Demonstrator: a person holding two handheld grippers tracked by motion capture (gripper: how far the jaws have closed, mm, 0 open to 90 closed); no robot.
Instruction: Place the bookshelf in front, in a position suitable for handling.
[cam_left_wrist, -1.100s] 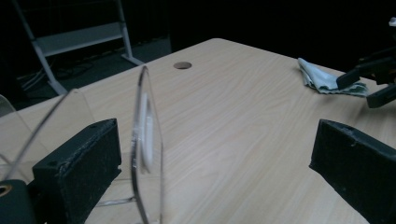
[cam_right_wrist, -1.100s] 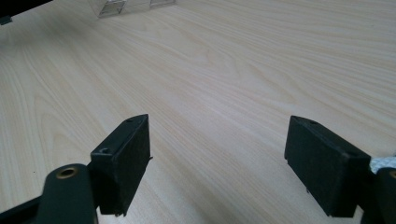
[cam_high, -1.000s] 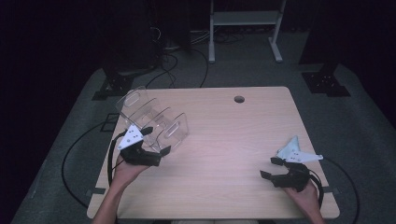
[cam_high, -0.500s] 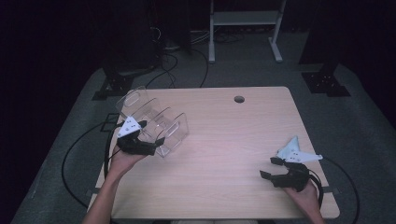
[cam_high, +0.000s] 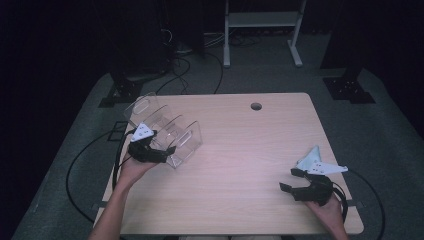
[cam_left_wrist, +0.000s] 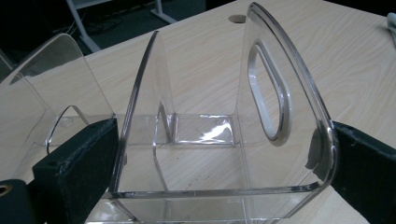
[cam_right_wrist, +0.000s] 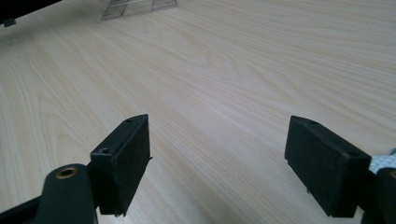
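Observation:
A clear acrylic rack (cam_high: 172, 127) with several upright dividers stands on the left part of the light wooden table (cam_high: 240, 150). My left gripper (cam_high: 167, 152) is open at the rack's near end. In the left gripper view its jaws straddle one end compartment of the rack (cam_left_wrist: 280, 93), one jaw outside each wall and very close to it. My right gripper (cam_high: 289, 180) rests low over the table's front right, open with nothing between its fingers; bare wood lies between its jaws in the right gripper view (cam_right_wrist: 217, 154). The rack's base (cam_right_wrist: 140, 7) shows far off.
A round cable hole (cam_high: 256, 106) sits near the table's far edge. Black cables (cam_high: 75, 170) loop on the grey floor at the left. A white frame (cam_high: 260, 20) and dark stand bases (cam_high: 347, 87) stand behind the table.
My left gripper has moved forward and a little up the table, and its jaws now sit around the rack's near end. The right gripper has stayed put.

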